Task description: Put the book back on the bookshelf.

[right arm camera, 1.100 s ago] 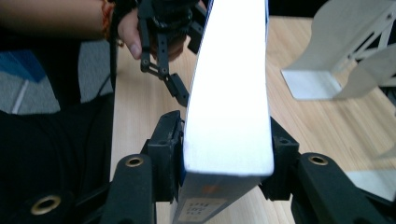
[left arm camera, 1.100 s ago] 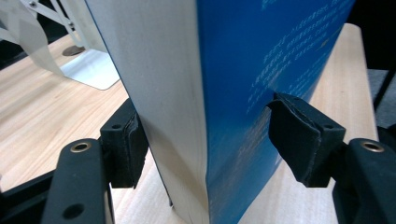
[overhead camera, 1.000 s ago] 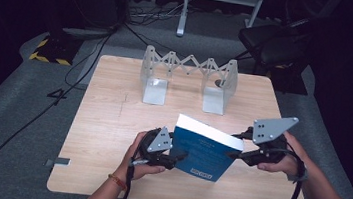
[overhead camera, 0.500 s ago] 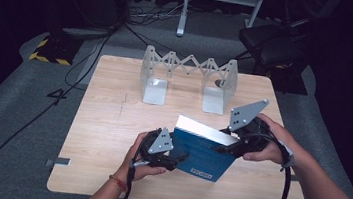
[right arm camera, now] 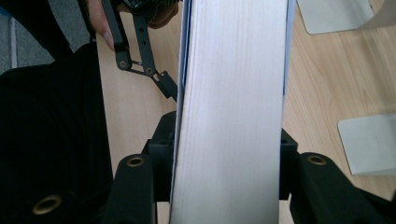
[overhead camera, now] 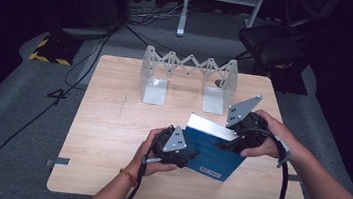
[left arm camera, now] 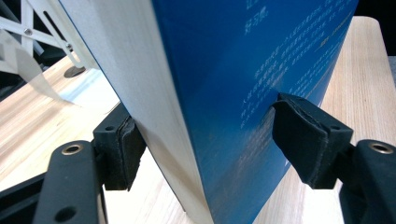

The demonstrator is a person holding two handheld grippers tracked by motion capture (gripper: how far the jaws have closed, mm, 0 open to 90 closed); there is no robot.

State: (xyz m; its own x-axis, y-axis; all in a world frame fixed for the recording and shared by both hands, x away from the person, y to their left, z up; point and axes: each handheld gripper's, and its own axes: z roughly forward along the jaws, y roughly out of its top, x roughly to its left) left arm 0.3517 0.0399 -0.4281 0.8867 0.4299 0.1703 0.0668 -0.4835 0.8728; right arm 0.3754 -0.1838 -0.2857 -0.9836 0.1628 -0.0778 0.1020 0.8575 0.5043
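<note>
A blue-covered book (overhead camera: 214,153) stands tilted on its edge on the wooden table (overhead camera: 111,122), near the front. My left gripper (overhead camera: 189,154) is shut on its lower left end. In the left gripper view, one pad (left arm camera: 122,148) presses the side by the white page block and the other (left arm camera: 299,135) presses the blue cover (left arm camera: 243,70). My right gripper (overhead camera: 227,144) clasps the book's upper right end. Its jaws have just been closing, and in the right gripper view they sit tight on both sides of the page block (right arm camera: 233,93).
A metal accordion book rack (overhead camera: 188,68) with two upright end plates stands at the back of the table; one base plate (right arm camera: 369,149) lies close to the right gripper. Cables (overhead camera: 282,192) trail off the front edge. A chair (overhead camera: 271,45) stands beyond the table.
My right gripper has moved left and inward onto the book's upper right end. The left hand and the book have shifted slightly to the right.
</note>
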